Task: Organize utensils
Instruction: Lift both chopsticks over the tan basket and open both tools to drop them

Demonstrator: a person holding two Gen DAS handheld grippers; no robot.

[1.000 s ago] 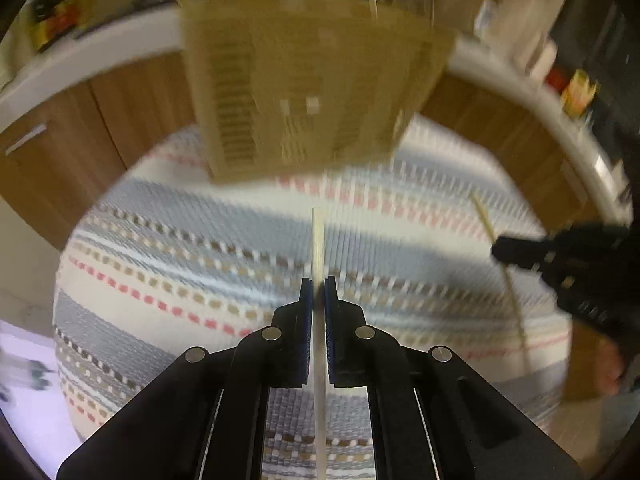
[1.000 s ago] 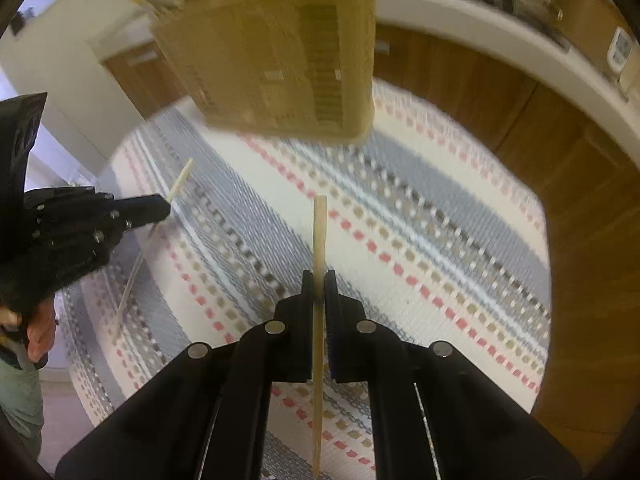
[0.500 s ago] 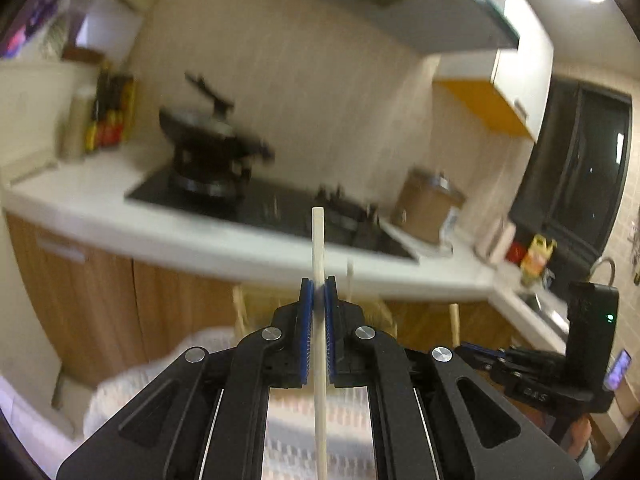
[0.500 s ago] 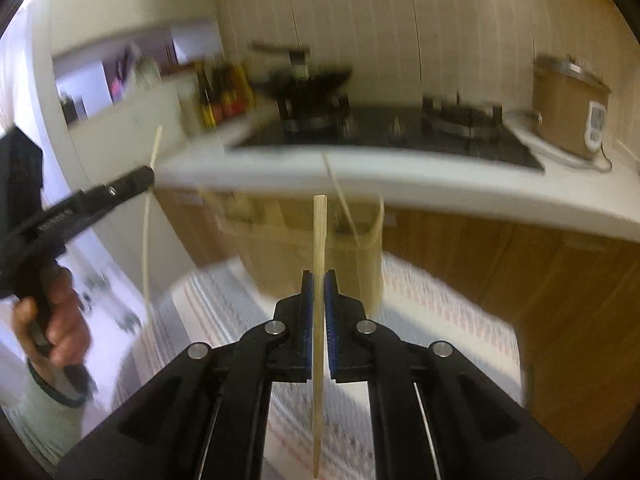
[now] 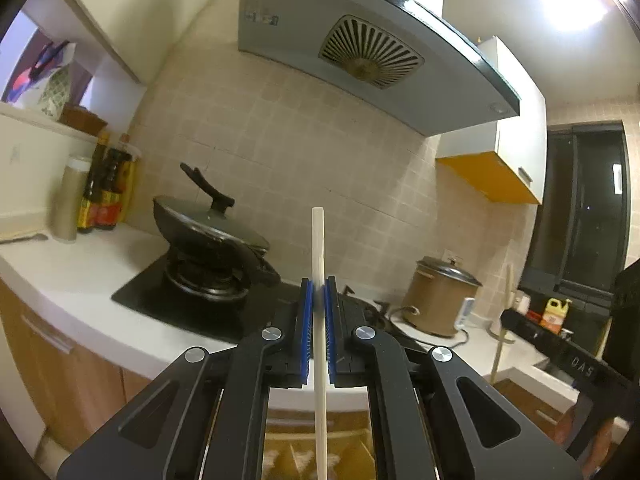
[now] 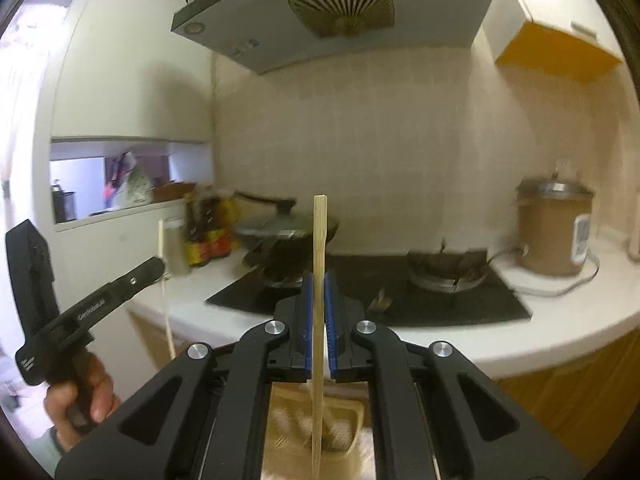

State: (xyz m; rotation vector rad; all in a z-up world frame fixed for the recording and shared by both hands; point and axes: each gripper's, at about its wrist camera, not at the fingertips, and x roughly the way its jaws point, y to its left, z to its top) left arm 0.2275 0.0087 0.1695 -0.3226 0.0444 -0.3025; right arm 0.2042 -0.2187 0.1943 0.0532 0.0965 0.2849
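Kitchen counter and gas hob fill the background, with a lidded wok (image 5: 208, 232) on the near burner, a rice cooker (image 6: 554, 232) further along, and a range hood (image 5: 372, 56) overhead.

Each hand holds its tongs level, pointing at the tiled wall. The left gripper (image 5: 318, 320) is clamped on a pale chopstick (image 5: 319, 264), and the right gripper (image 6: 319, 312) is clamped on a bamboo chopstick (image 6: 319, 248). Each stick stands upright, its long axis crossing the jaws, one end well above the pads and the other hanging below.

What matters next is straight down. A tan slotted utensil holder (image 6: 344, 432) shows in the gap under both sets of tongs, on the low surface in front of the counter. In the right wrist view its open top lies almost directly under the bamboo stick's lower tip, so the right hand looks the better lined up. In the left view only a slice of the holder is visible, and I cannot tell how closely that stick is centred over it.

My guess is the sticks already point the right way and need lowering tip first, not turning. The two tongs are close, side by side, so dropping both together risks a clash.
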